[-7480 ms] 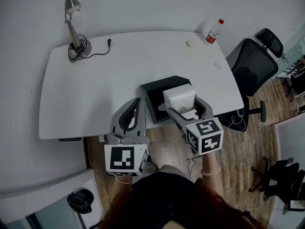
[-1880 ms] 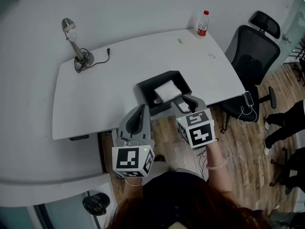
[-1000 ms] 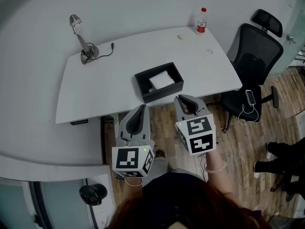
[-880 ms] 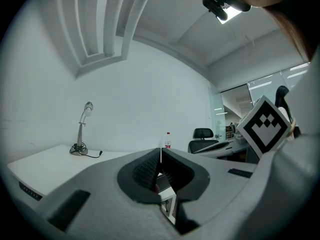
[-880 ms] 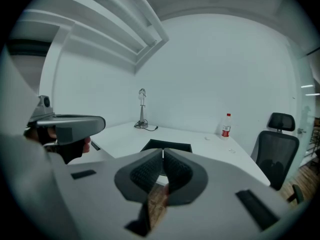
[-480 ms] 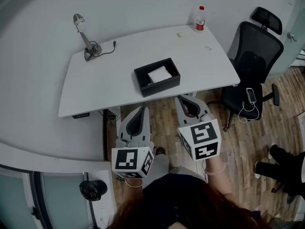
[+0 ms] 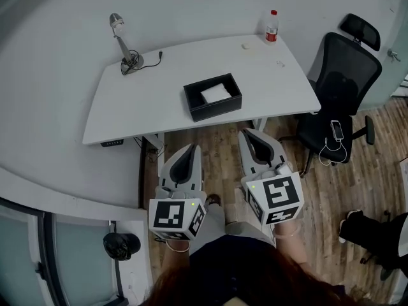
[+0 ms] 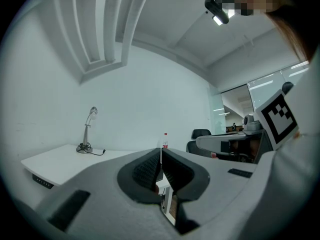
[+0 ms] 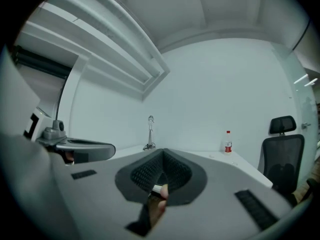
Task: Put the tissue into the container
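Observation:
The black container (image 7: 213, 98) sits near the front edge of the white table (image 7: 153, 101), and the white tissue (image 7: 215, 93) lies inside it. Both grippers hover over the wooden floor, back from the table and apart from the container. My left gripper (image 7: 190, 150) is shut, its jaws meeting in a thin line in the left gripper view (image 8: 160, 154). My right gripper (image 7: 249, 134) is also shut with nothing between its pads (image 9: 162, 156). Each gripper points level toward the table.
A desk lamp (image 7: 121, 40) with its cord stands at the table's far left. A red-capped bottle (image 7: 272, 27) and a small pale item (image 7: 246, 45) are at the far right. A black office chair (image 7: 338, 85) stands right of the table.
Earlier my right gripper held the tissue over the container; the tissue now lies in it. Both grippers have drawn back from the table, and the table looks farther away.

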The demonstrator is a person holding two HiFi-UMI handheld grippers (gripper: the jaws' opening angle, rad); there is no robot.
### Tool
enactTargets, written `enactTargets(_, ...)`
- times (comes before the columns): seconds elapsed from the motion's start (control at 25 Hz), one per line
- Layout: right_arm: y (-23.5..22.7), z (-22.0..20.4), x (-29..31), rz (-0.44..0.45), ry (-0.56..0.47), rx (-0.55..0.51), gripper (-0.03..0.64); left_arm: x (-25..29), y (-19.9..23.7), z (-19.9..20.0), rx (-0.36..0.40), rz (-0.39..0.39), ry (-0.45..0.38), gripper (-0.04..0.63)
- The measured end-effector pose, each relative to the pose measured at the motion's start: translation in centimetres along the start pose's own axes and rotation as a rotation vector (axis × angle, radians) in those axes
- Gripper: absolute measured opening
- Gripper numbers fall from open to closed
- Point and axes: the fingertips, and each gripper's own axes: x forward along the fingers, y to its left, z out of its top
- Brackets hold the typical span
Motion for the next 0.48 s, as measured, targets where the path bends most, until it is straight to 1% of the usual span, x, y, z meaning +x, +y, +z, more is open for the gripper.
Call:
enactTargets(0.28, 0.5, 0.8, -2.9, -0.007, -0.045, -0.006, 0.020, -1.9, -1.5, -0.2, 0.002, 0.002, -0.004, 0.028)
enactTargets(0.48, 1.0, 0.8, -4.5, -0.003, -0.051, -0.018, 0.020, -2.9, -2.6, -0.4, 0.014, -0.006, -0.004, 0.029)
